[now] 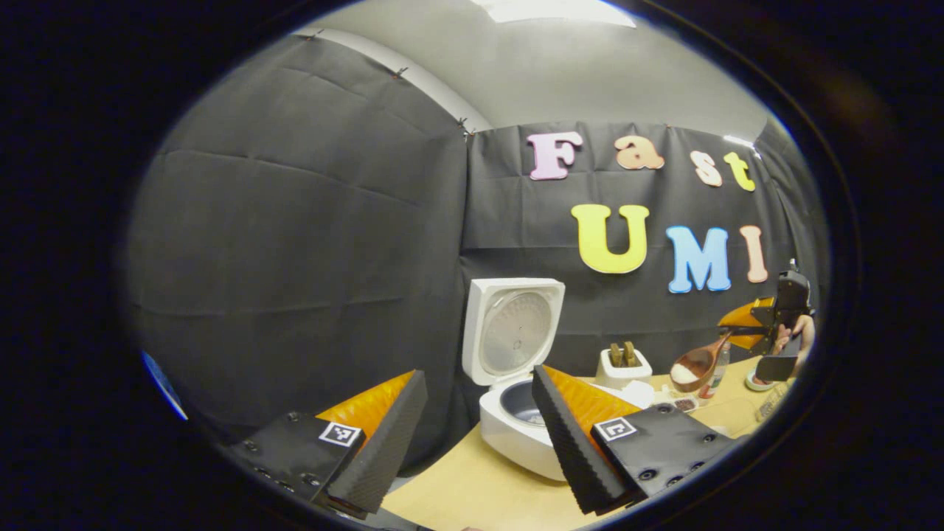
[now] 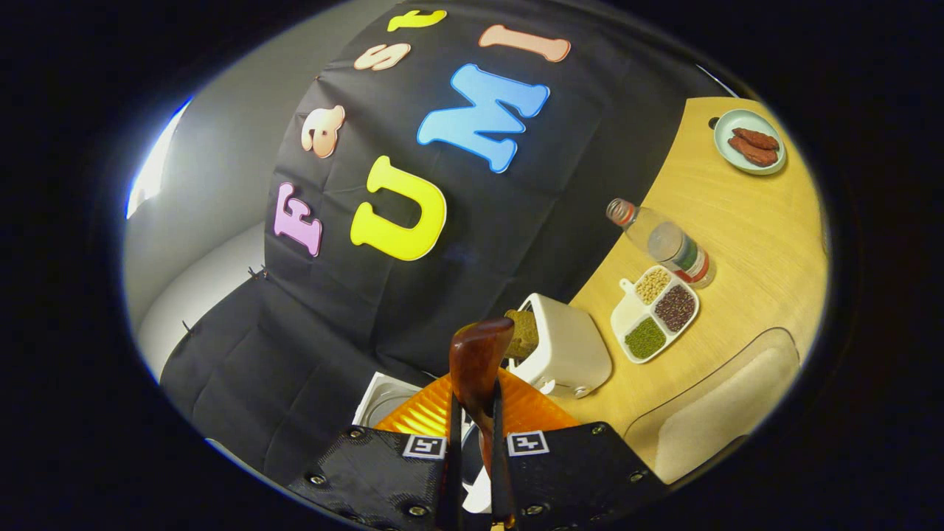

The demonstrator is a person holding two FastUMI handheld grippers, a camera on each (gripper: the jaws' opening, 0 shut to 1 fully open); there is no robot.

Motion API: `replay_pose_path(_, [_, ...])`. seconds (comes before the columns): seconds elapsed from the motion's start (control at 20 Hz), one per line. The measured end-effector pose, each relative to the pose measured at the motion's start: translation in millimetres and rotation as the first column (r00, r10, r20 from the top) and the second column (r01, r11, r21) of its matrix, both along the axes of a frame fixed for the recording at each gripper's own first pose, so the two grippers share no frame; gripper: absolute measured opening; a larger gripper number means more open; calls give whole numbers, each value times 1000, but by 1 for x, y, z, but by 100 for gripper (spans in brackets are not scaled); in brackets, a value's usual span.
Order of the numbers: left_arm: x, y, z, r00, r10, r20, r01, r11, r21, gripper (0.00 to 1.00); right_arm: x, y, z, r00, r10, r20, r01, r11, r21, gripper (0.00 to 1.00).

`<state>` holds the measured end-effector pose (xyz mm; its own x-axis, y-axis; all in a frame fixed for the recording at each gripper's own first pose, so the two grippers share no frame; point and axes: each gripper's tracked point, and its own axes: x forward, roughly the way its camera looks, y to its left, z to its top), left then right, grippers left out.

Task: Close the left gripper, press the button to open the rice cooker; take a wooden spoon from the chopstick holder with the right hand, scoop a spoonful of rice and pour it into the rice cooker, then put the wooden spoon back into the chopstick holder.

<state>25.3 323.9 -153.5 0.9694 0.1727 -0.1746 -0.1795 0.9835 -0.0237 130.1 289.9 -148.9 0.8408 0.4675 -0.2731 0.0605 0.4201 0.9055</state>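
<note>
My left gripper (image 1: 479,435) hangs with its fingers spread wide apart, nothing between them, above the near edge of the wooden table (image 1: 472,487). Just past those fingers stands the white rice cooker (image 1: 512,428), its lid (image 1: 512,328) swung up and upright, the dark inner pot showing beneath it. To the right of the cooker, near the back wall, sits the white chopstick holder (image 1: 623,369) with a couple of brown pieces poking out of its top.

My right gripper (image 2: 472,442) is clamped on the handle of the wooden spoon (image 2: 478,361), both fingers pressing it from either side, so the handle runs up between them. In the left gripper view the spoon's bowl (image 1: 693,366) hangs in the air to the right of the chopstick holder, tilted, with a small heap of white rice in it, well apart from the cooker.

Beyond my right fingers, the chopstick holder lies just ahead on the table, and beside it a divided dish (image 2: 655,313) holds three sorts of grains. A plastic bottle (image 2: 660,240) lies next to that dish, and a small plate (image 2: 748,141) sits farther off.
</note>
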Motion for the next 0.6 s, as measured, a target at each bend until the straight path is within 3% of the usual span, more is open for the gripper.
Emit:
replay_pose_path(0.35, [-32, 46, -6, 995, 102, -18, -102, 995, 2, 100, 28, 86, 12, 993, 107, 52, -107, 994, -10, 15])
replay_pose_path(0.45, [-41, 56, -10, 992, 126, -29, -126, 992, 8, 95, 34, 112, 14, 988, 142, 69, -140, 990, -26, 15])
replay_pose_path(0.6, [-53, 61, -23, 987, 149, -62, -149, 989, 5, 99, 44, 150, 13, 978, 183, 96, -178, 982, -57, 15])
